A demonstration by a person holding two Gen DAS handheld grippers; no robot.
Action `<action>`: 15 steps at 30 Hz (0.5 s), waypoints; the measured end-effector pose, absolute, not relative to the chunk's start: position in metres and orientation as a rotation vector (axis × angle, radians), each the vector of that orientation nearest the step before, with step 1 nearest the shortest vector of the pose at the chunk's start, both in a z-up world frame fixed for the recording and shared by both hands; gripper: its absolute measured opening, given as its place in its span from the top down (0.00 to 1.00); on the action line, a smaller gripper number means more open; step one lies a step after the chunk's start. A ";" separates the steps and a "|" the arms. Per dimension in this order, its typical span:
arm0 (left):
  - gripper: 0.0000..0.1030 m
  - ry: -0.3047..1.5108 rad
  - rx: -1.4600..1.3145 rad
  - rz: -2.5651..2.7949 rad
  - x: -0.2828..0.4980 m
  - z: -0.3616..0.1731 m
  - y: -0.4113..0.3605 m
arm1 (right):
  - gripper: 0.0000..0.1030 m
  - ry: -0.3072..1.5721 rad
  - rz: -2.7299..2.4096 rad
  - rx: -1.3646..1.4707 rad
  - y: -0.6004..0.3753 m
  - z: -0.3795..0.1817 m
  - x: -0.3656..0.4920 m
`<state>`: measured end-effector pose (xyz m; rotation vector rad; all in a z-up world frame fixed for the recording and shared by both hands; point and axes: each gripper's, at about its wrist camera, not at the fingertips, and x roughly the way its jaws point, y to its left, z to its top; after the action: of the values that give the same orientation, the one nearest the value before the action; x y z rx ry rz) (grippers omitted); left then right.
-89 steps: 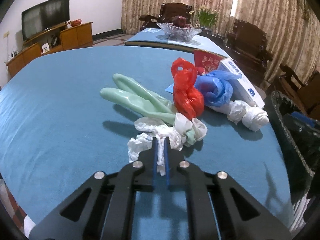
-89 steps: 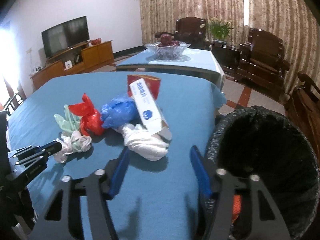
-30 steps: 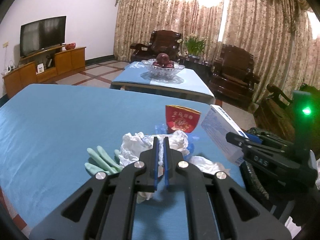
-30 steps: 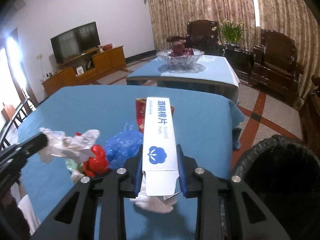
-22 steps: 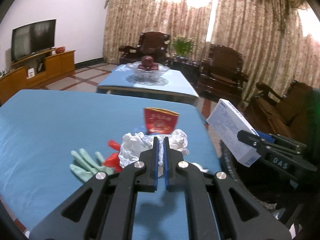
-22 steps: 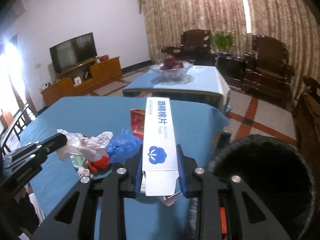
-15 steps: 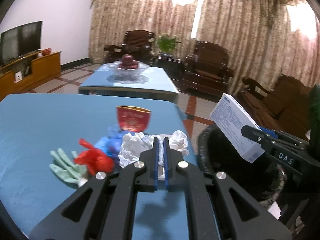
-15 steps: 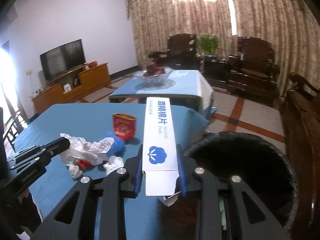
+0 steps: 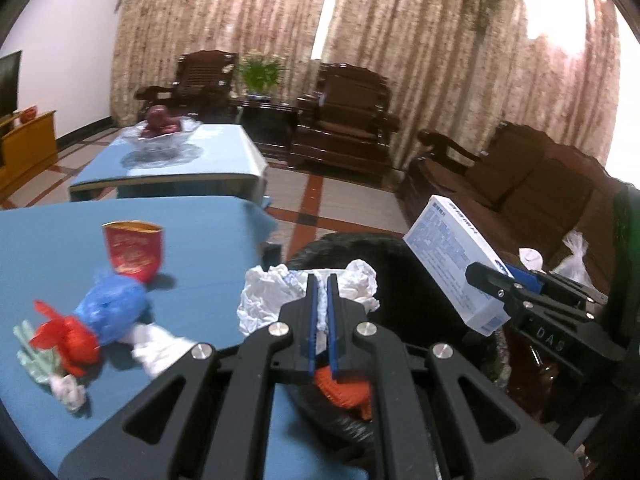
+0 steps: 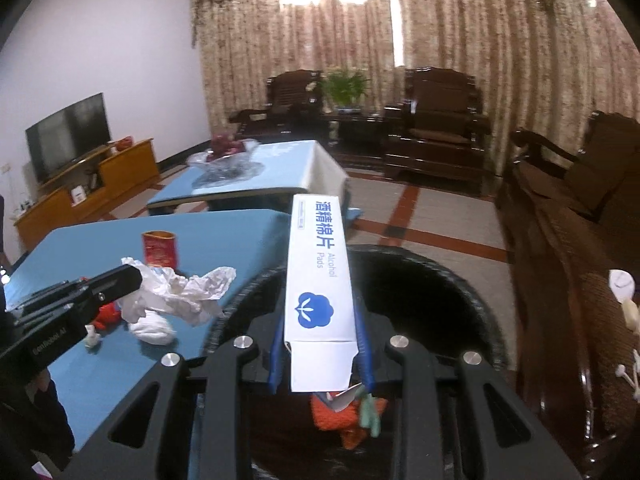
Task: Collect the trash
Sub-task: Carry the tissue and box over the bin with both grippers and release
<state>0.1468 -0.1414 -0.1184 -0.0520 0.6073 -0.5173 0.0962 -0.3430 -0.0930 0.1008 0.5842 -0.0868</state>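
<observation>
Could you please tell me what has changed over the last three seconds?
The right tongs closed on the alcohol pads box and lifted it over the black bin. The left tongs carried the crumpled tissue there too. Cup, bags and glove stayed on the table.

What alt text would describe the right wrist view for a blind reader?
The right gripper holds a white cardboard box with blue print above a black round trash bin. At left, the left gripper holds crumpled white paper over a blue-covered table.
</observation>
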 end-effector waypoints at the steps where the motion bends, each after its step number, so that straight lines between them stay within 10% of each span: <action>1: 0.96 0.609 -0.048 -0.526 0.148 -0.119 -0.148 | 0.72 0.586 -0.100 0.102 -0.349 -0.094 0.096; 12: 0.91 0.621 -0.046 -0.595 0.169 -0.120 -0.190 | 0.70 0.599 -0.186 0.118 -0.392 -0.104 0.095; 15: 0.54 0.629 -0.061 -0.612 0.174 -0.120 -0.193 | 0.55 0.615 -0.224 0.111 -0.398 -0.108 0.100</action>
<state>0.1740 -0.1925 -0.1202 -0.0614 0.6291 -0.6123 0.0995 -0.3977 -0.1085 0.1105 0.6153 -0.2245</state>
